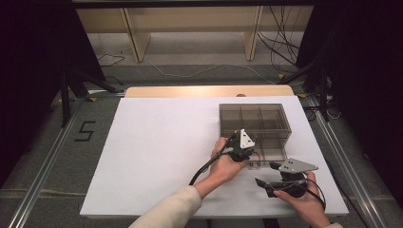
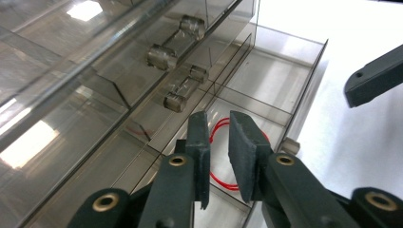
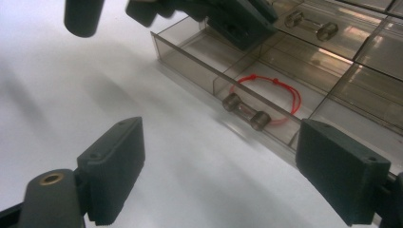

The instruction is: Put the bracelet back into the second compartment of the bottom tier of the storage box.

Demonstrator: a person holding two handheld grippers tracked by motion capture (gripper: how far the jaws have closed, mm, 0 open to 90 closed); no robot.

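- High view: my left gripper (image 1: 241, 148) hangs over the pulled-out bottom drawer (image 1: 271, 154) of the smoky plastic drawer box (image 1: 254, 121), which stands on the right half of the white table (image 1: 157, 156). My right gripper (image 1: 270, 180) waits just near of the drawer front, on open tabletop, its jaws wide apart.
- High view: there is plenty of bare table to the left and near; the table's right edge is close to my right hand (image 1: 304, 202), so I would swing leftward, not right.
- Left gripper view: my jaws stand a little apart with nothing pinched between the pads. The red cord loop (image 2: 219, 156) lies flat on the drawer floor just beyond and below them.
- Left gripper view: the drawer above, with its clear bar handle (image 2: 184, 89), overhangs on the left and thin dividers wall the compartment, so I judge that there is little room to tilt.
- Right gripper view: the red cord loop (image 3: 273, 97) sits in the drawer's middle compartment, behind the front handle (image 3: 245, 112); the right tongs are fully spread and empty.
- The loop looks feather-light, limp and thin; it will likely slide on slick plastic. I would pinch at the small knots on its far side, pressing down gently.
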